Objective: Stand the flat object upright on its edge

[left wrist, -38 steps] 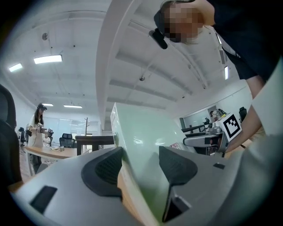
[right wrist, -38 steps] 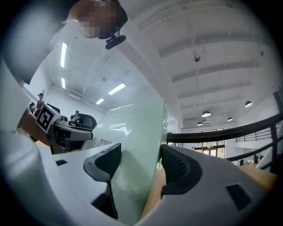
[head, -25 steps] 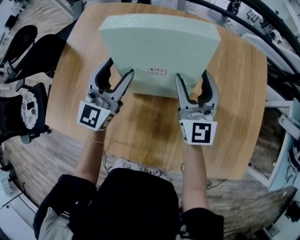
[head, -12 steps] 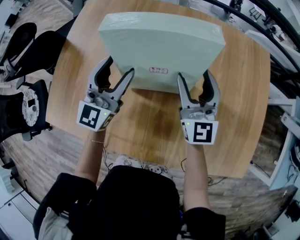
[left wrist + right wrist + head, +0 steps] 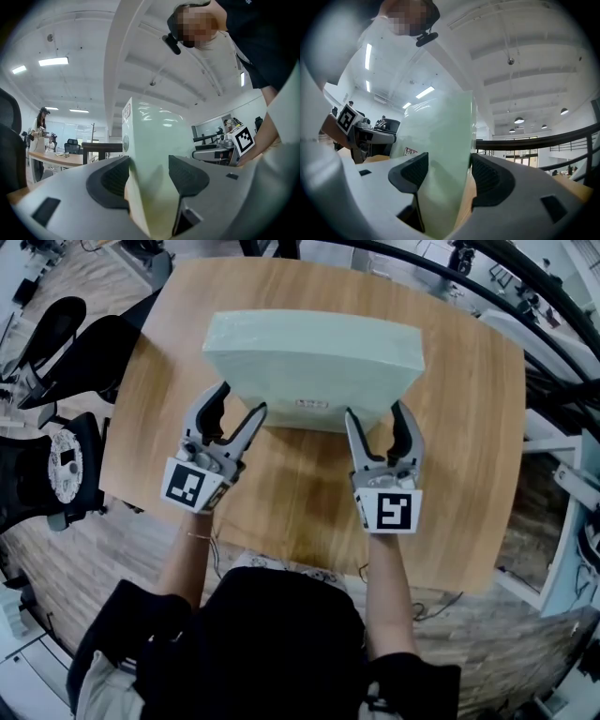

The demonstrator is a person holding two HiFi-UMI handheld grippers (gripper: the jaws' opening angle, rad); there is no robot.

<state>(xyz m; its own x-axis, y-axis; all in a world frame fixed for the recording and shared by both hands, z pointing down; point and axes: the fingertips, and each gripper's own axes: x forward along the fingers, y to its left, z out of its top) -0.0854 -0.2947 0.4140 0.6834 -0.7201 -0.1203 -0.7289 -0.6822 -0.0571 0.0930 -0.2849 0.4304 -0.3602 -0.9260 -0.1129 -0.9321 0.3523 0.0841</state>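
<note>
1. L gripper (image 5: 241, 399) (image 5: 149, 176): both pads pressed on pale green slab (image 5: 314, 367) (image 5: 150, 136), at near edge, L end. Jaws closed on it.
2. R gripper (image 5: 375, 412) (image 5: 444, 176): same grip at near edge, R end; slab (image 5: 440, 136) fills the gap btwn the pads.
3. Slab: over centre of wooden table (image 5: 469, 427), tilted steeply, broad face toward the person, far edge raised. In both gripper views it rises toward the ceiling.
4. Contact of gripped edge w/ table: cannot tell.
5. Small red-and-white label (image 5: 312, 404) (image 5: 126, 111) (image 5: 410, 151) on broad face, close to the gripped edge, btwn the two grippers.
6. Marker cubes (image 5: 187, 486) (image 5: 394, 512) face up at rear of each gripper.
7. Surroundings: black chair (image 5: 56, 334) off table's L side; a standing person (image 5: 40, 126) in the background, left gripper view.
</note>
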